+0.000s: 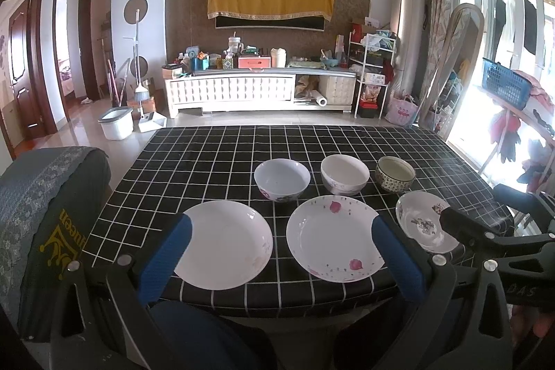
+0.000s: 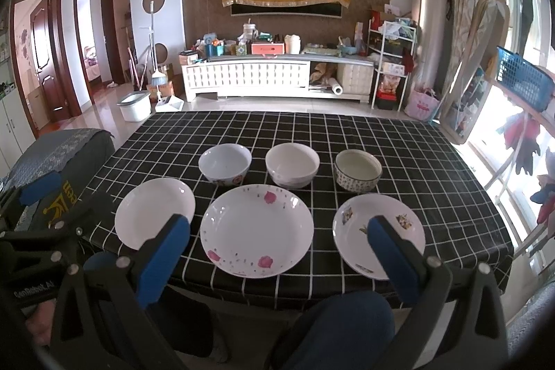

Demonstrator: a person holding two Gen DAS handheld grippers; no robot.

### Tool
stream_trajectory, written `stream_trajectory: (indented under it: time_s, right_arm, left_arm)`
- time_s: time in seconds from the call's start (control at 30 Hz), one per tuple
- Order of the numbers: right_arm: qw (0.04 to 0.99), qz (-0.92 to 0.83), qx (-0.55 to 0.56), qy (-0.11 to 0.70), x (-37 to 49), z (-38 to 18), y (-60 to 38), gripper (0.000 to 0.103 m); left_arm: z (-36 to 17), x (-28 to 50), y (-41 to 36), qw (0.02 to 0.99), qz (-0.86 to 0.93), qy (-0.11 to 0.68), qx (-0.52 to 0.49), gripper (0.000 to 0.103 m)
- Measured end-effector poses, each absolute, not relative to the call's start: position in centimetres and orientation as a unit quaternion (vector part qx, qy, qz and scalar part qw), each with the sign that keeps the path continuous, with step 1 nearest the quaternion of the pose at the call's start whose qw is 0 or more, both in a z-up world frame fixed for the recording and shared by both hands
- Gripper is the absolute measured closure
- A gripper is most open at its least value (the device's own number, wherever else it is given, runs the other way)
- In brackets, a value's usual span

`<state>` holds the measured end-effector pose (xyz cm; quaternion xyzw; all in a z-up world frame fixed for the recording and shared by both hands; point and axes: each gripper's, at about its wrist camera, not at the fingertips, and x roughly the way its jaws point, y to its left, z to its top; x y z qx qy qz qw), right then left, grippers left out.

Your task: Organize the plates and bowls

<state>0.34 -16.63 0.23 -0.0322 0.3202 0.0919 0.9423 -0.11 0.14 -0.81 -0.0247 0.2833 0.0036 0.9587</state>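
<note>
The left gripper and the right gripper both hang spread wide and hold nothing, above the near edge of the checked table. Part of the word "queen" shows in gold on a dark cover left of the table. On the table, three plates lie in a near row, a plain white plate, a pink-flowered plate and a small patterned plate, with three bowls just behind them

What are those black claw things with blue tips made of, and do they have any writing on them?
Each gripper, left and right, is a black rigid frame with triangular cut-outs and silver bolts. Its two fingers carry blue textured pads. White lettering marks both handles, only partly readable. The person's legs below wear dark blue trousers.
</note>
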Motion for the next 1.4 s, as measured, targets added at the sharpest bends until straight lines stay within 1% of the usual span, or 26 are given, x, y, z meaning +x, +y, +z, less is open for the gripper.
stream_trajectory:
  time_s: [1.4]
  right_arm:
    - [0.939,0.091,-0.031,0.331,0.37,-0.41,-16.77,0.000]
  left_arm:
    - [-1.12,-0.12,0.13,0.956,0.000,0.292,-0.025,0.001]
